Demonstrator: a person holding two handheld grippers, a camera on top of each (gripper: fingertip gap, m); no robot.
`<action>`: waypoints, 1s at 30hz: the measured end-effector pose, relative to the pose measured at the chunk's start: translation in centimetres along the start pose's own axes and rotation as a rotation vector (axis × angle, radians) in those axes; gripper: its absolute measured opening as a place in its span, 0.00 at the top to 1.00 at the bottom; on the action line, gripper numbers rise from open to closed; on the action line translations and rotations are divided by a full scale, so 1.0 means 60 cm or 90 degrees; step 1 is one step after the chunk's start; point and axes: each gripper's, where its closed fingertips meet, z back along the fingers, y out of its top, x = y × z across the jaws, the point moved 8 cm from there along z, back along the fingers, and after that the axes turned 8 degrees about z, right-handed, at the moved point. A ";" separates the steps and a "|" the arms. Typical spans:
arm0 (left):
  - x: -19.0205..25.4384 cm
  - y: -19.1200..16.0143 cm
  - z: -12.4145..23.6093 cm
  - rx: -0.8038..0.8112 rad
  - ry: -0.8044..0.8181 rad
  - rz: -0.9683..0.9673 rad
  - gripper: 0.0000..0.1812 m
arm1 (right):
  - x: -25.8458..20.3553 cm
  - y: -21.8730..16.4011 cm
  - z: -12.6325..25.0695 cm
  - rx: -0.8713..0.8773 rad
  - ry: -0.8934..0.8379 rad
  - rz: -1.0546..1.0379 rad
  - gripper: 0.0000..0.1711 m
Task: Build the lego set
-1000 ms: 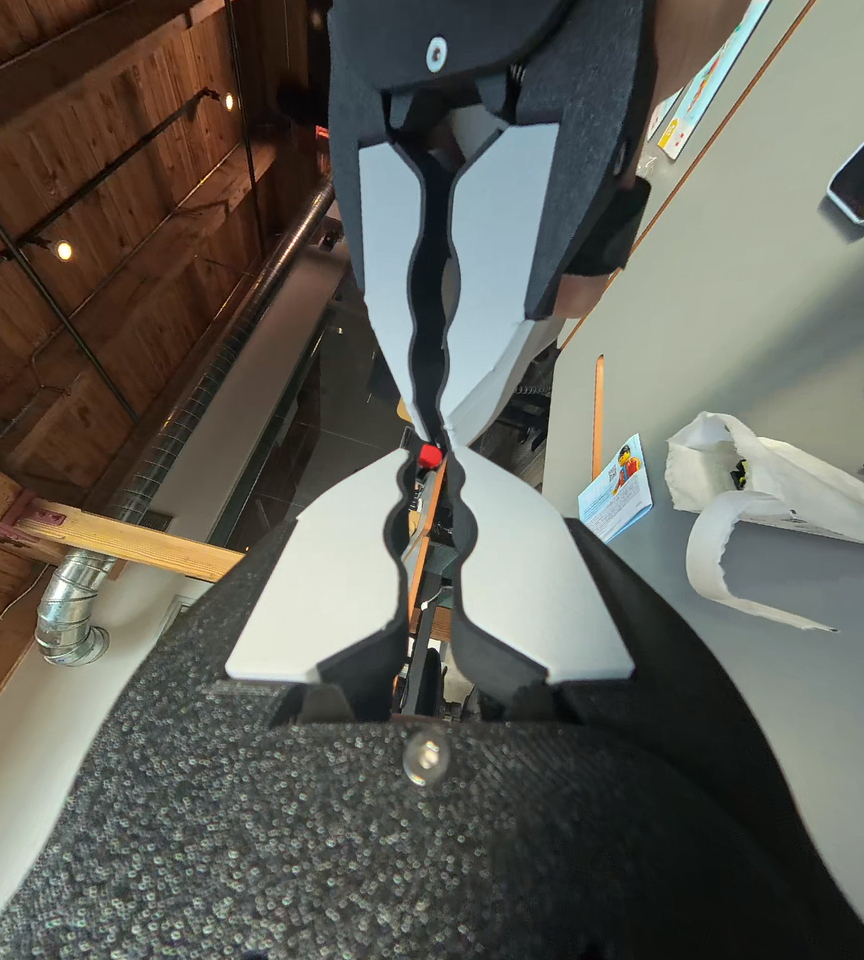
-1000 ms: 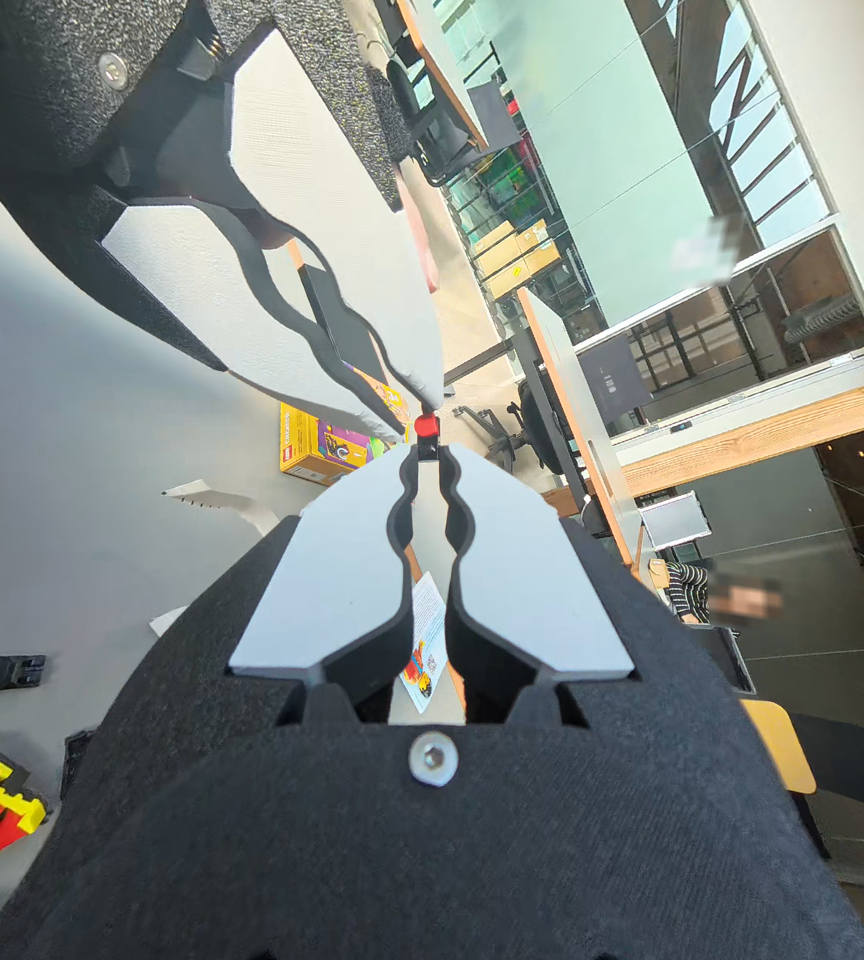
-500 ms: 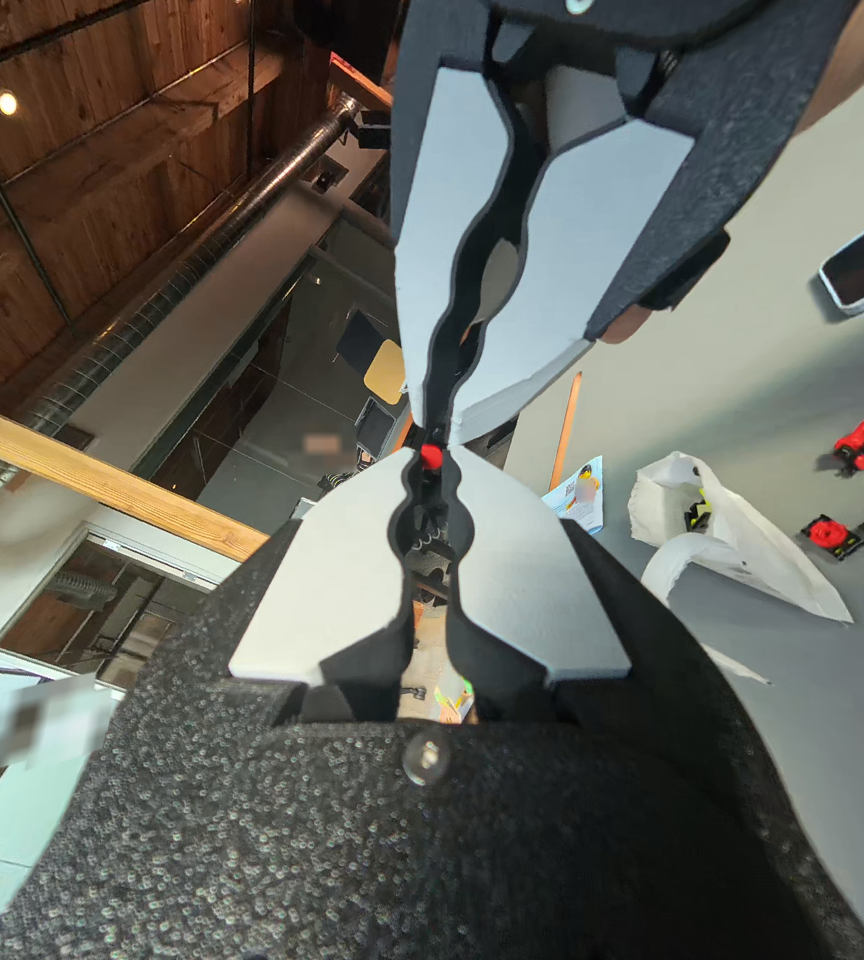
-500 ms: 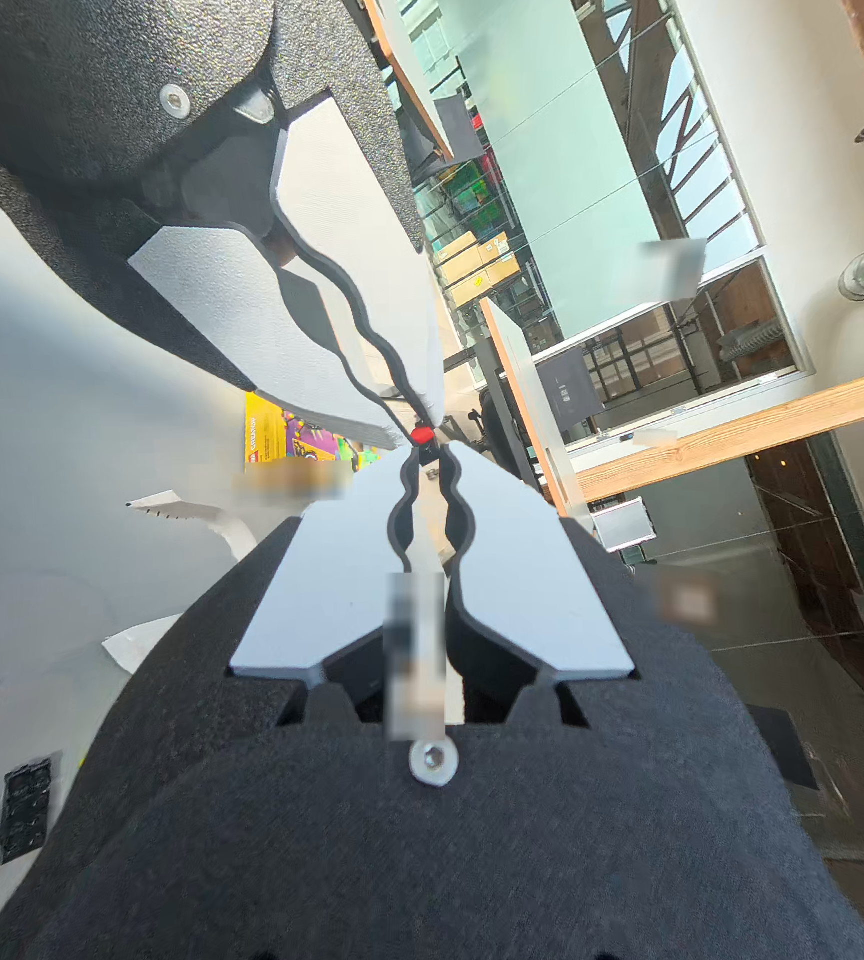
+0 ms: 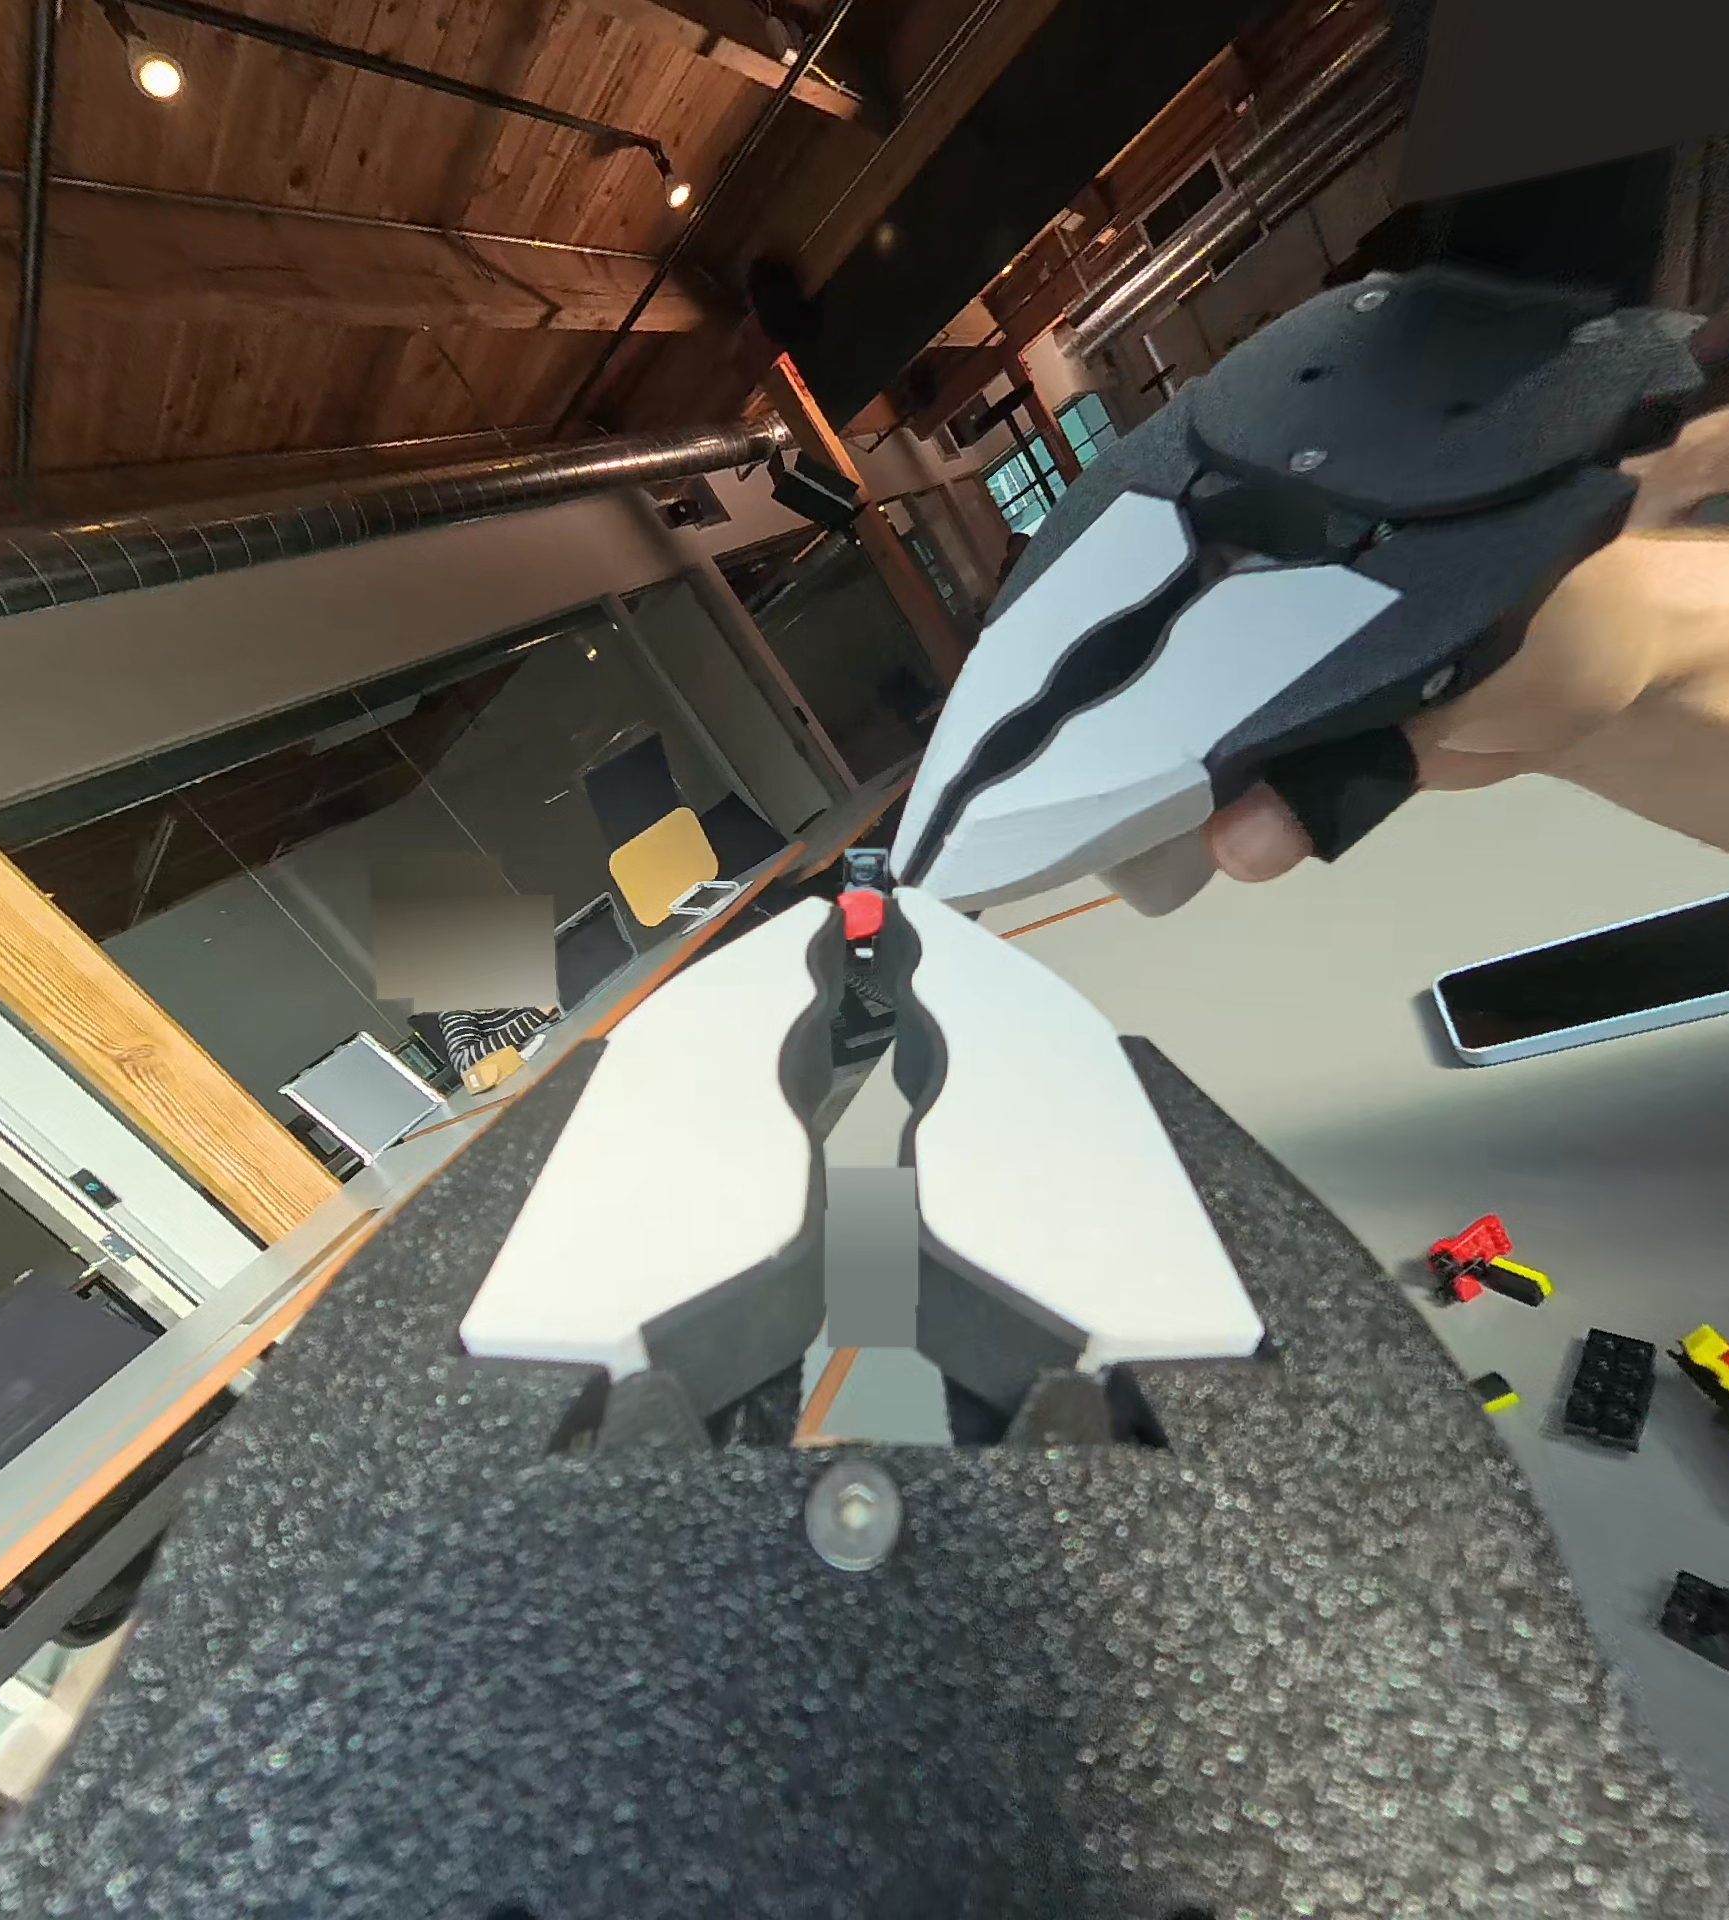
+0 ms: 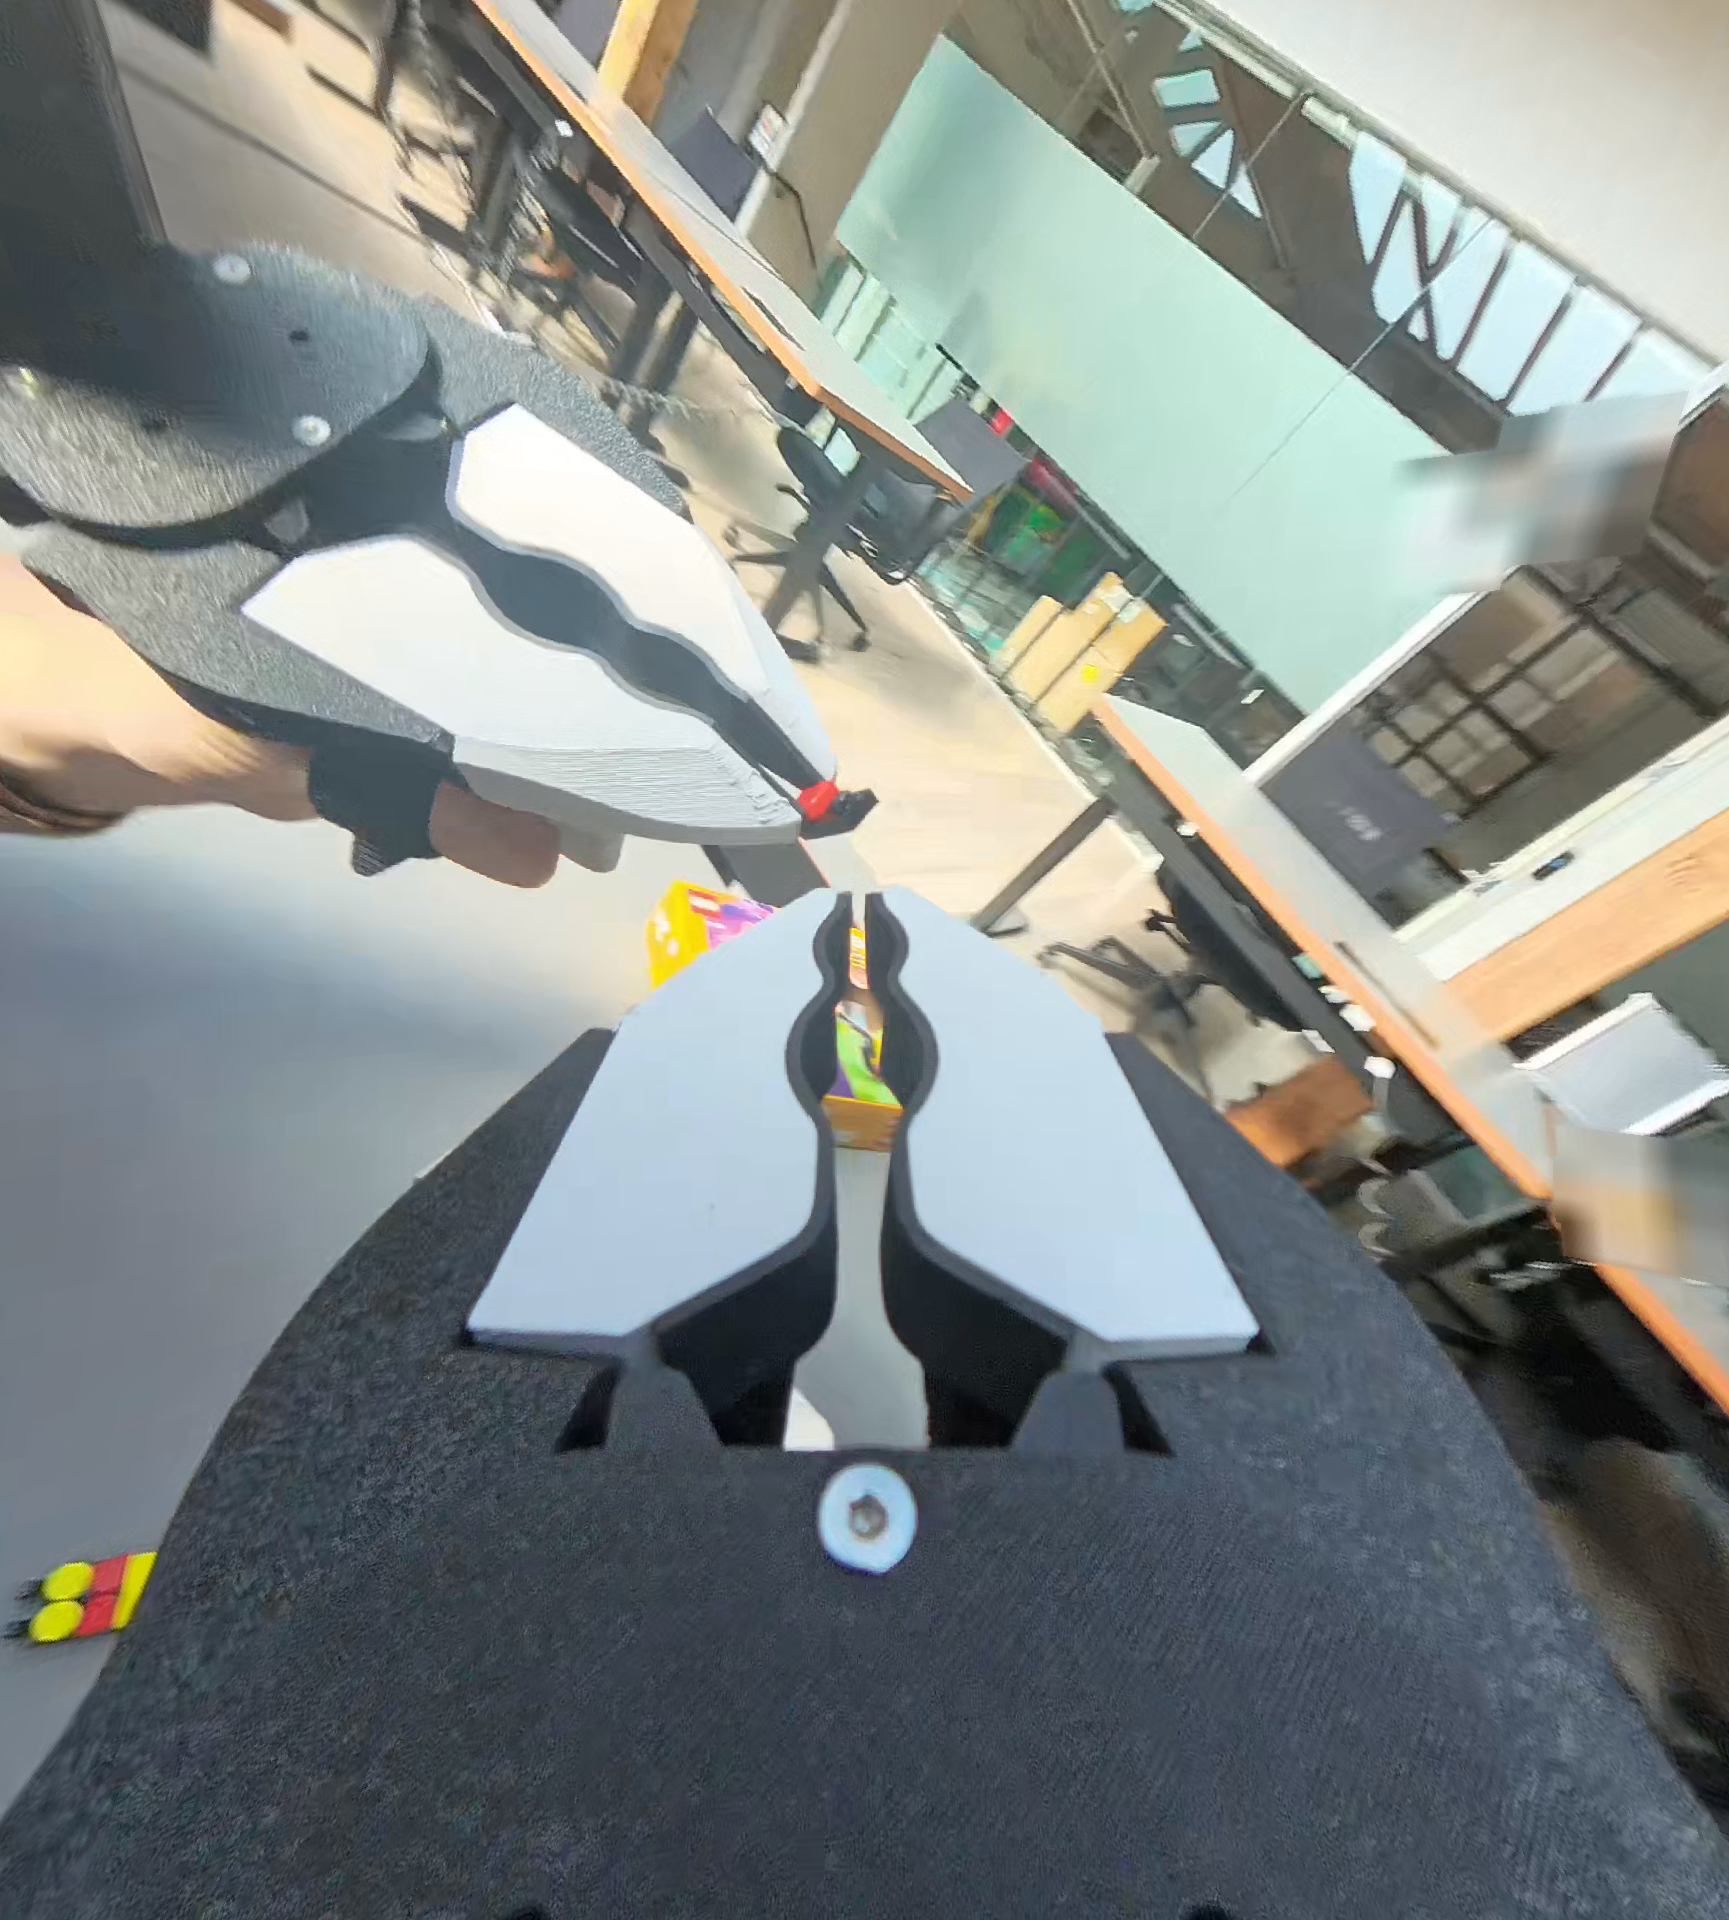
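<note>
Left gripper [image 5: 862, 902] clamps the small red-and-black lego piece [image 5: 860, 914] aloft above the counter [image 5: 1359, 1091], right gripper [image 6: 858, 900] closed and empty just beside, so the next mating wants square alignment and gentle pressure.

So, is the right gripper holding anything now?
No. The right gripper is nearly shut and empty; the red piece sits in the left gripper.

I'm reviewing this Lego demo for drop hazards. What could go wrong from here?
1. The left gripper pinches the small red and black piece only at the very jaw tips, in mid-air, so a slight twist could flick it away.
2. The right gripper, jaws nearly shut and empty, sits close by; a bump could knock the piece onto the grey table.
</note>
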 end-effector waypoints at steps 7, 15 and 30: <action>0.020 0.013 0.005 0.008 0.055 -0.192 0.96 | 0.022 -0.012 -0.001 0.239 0.243 -0.415 0.91; 0.028 0.018 0.005 0.004 0.063 -0.235 0.96 | 0.014 -0.010 -0.007 0.219 0.237 -0.414 0.97; 0.033 0.014 -0.001 -0.083 0.076 -0.306 0.96 | 0.007 -0.010 -0.006 0.128 0.196 -0.380 0.97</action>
